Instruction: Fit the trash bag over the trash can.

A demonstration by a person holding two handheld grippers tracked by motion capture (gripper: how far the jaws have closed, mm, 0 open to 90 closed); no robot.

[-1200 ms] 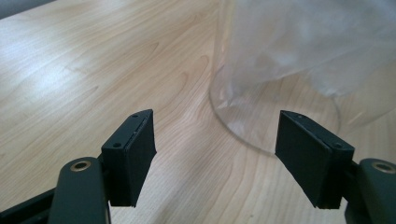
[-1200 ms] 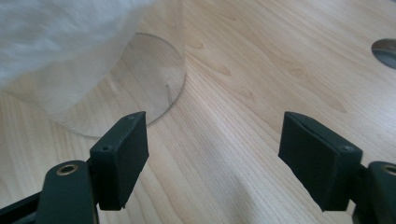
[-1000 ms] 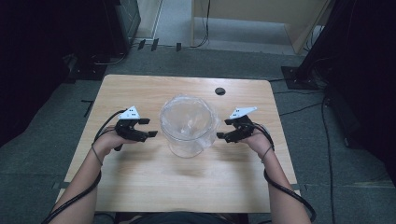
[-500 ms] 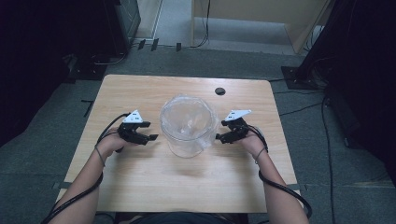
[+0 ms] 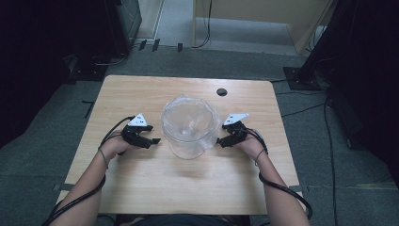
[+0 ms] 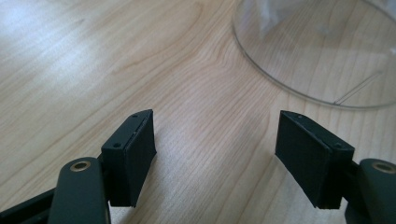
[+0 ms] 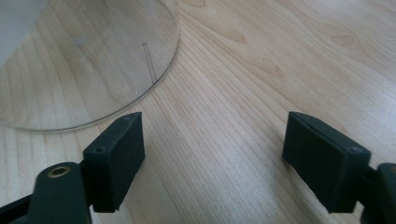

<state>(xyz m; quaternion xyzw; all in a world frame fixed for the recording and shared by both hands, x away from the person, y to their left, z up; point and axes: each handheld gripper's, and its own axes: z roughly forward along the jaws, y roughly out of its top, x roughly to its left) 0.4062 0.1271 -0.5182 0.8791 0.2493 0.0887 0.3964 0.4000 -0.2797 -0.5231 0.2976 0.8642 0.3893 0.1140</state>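
Observation:
A clear, round plastic container [image 5: 189, 127] with a thin transparent bag draped in it stands at the middle of the wooden table [image 5: 141, 188]. My left gripper [image 5: 154, 140] lies low just left of it, open, with only bare wood between its jaws [image 6: 215, 140]; the container's base [image 6: 317, 56] curves ahead and to the right. My right gripper [image 5: 220, 141] sits close to the container's right side, open. Its jaws have just been opening, and nothing is between them [image 7: 215, 140]. The container wall [image 7: 84, 70] rises ahead and to the left of them.
A small black round grommet [image 5: 221, 92] sits in the tabletop behind the container. Cables trail from both grippers along the person's forearms to the near table edge. Dark equipment and a stand base [image 5: 301, 77] surround the table on the floor.
The right gripper has sunk a little toward the tabletop beside the container, and its jaws stand slightly wider. The left gripper has barely shifted.

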